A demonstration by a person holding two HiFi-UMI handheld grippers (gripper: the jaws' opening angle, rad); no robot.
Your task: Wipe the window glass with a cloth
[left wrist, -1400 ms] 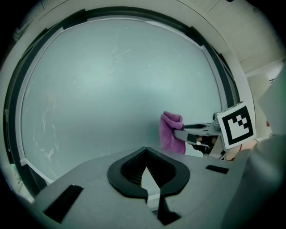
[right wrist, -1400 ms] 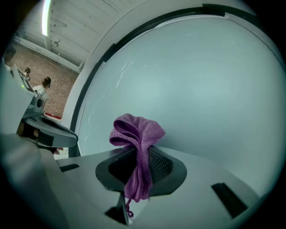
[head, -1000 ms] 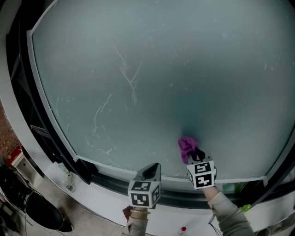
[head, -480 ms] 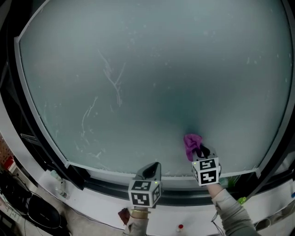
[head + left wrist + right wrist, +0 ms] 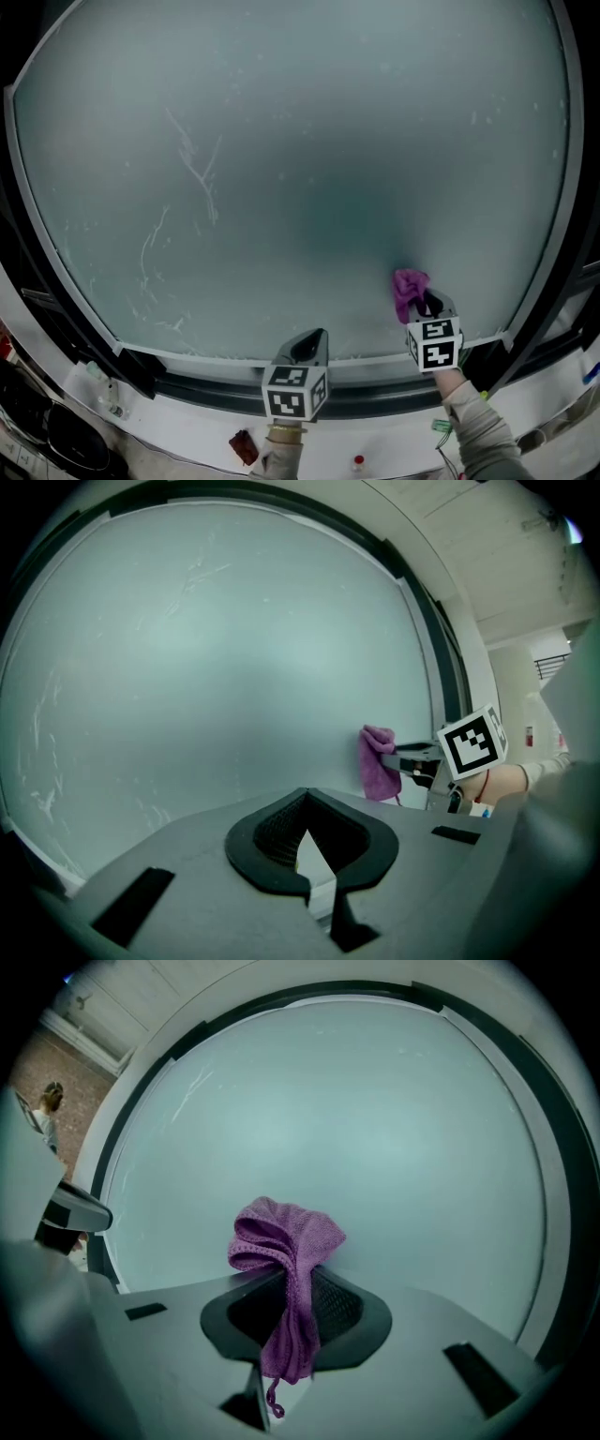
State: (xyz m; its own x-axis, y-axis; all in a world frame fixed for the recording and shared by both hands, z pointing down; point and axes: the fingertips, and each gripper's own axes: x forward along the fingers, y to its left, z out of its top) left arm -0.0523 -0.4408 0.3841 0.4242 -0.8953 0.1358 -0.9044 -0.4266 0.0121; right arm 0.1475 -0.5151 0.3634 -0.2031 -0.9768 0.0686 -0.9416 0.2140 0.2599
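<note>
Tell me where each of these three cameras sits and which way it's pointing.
Head view: on the person's head, facing the window glass; left tool, right tool and a sleeve show at the bottom.
Left gripper view: on the left tool, looking along its shut, empty jaws at the glass, right tool beyond.
Right gripper view: on the right tool, facing the glass past jaws shut on the purple cloth.
All three share the glass and cloth.

Counts: 1 window glass [image 5: 281, 187]. 1 cloth [image 5: 409, 289], purple. 2 grippers: left gripper [image 5: 307, 345], right gripper [image 5: 426, 304]. 2 marker cubes: left cube [image 5: 293, 391], right cube [image 5: 434, 342]. 1 distant person [image 5: 47, 1110]. 2 small red bits: red scrap [image 5: 242, 447], red cap [image 5: 358, 461].
</note>
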